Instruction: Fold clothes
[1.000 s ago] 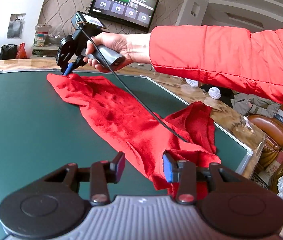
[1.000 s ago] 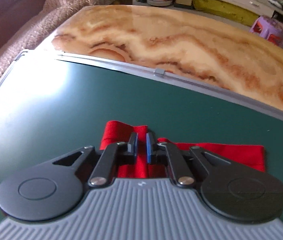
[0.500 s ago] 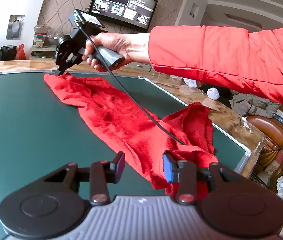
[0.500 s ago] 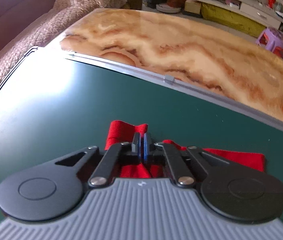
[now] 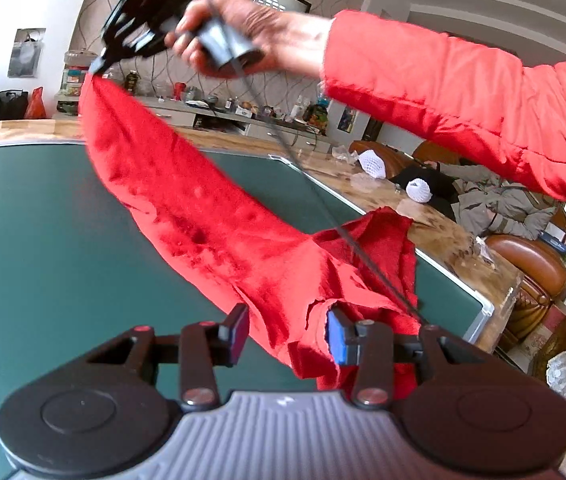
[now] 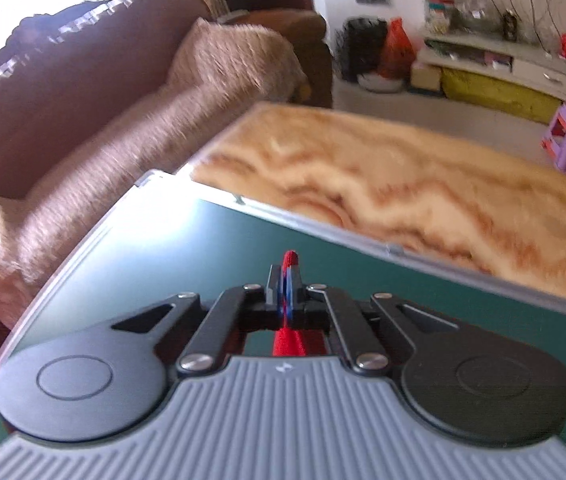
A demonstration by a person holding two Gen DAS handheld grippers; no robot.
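Observation:
A long red garment (image 5: 211, 224) stretches from the near right of the green table mat (image 5: 35, 240) up into the air at the far left. My right gripper (image 5: 101, 64), held by a hand in a red sleeve (image 5: 463, 92), is shut on the garment's far end and holds it above the mat. In the right wrist view a strip of the red garment (image 6: 289, 340) is pinched between the closed fingers of the right gripper (image 6: 287, 280). My left gripper (image 5: 287, 334) is open, and the garment's near end lies between its fingers.
The green mat (image 6: 211, 248) has a metal edge, with a marbled tabletop (image 6: 423, 184) beyond it. A brown sofa with a knitted cover (image 6: 131, 112) stands to the left. A TV shelf (image 5: 243, 116) and leather chairs (image 5: 531, 272) lie beyond the table.
The right gripper closed on the garment's far end and lifted it off the mat, pulling the cloth up and taut. The left gripper stayed open near the other end.

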